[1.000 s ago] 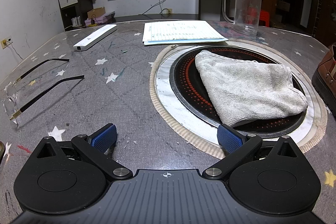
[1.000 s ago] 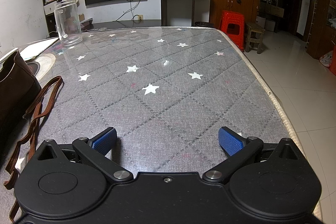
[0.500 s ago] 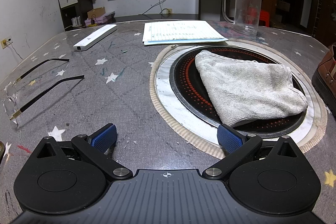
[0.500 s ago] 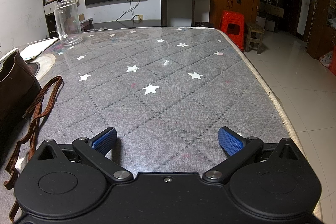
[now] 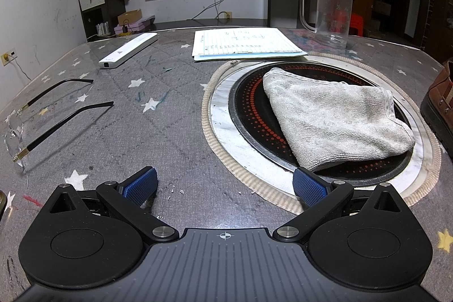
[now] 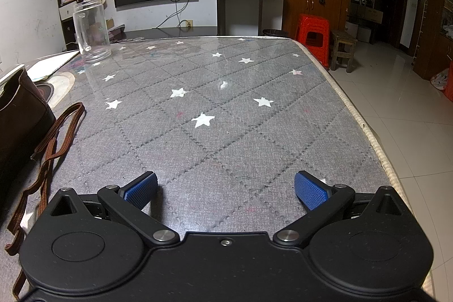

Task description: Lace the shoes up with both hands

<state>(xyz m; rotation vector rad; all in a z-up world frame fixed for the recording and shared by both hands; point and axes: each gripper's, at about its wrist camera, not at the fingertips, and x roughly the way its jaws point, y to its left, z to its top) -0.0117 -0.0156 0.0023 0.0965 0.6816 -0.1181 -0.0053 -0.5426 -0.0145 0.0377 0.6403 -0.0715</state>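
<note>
A brown leather shoe shows at the far right edge of the left wrist view, and as a dark brown shape at the far left of the right wrist view. Its brown flat lace lies loose on the table beside it, trailing toward the near left corner. My left gripper is open and empty, low over the grey star-patterned table. My right gripper is open and empty, right of the lace and the shoe.
A folded grey towel lies on a round black cooktop. Glasses, a white remote-like bar, papers and a clear mug sit on the table. The table's right edge drops to a tiled floor.
</note>
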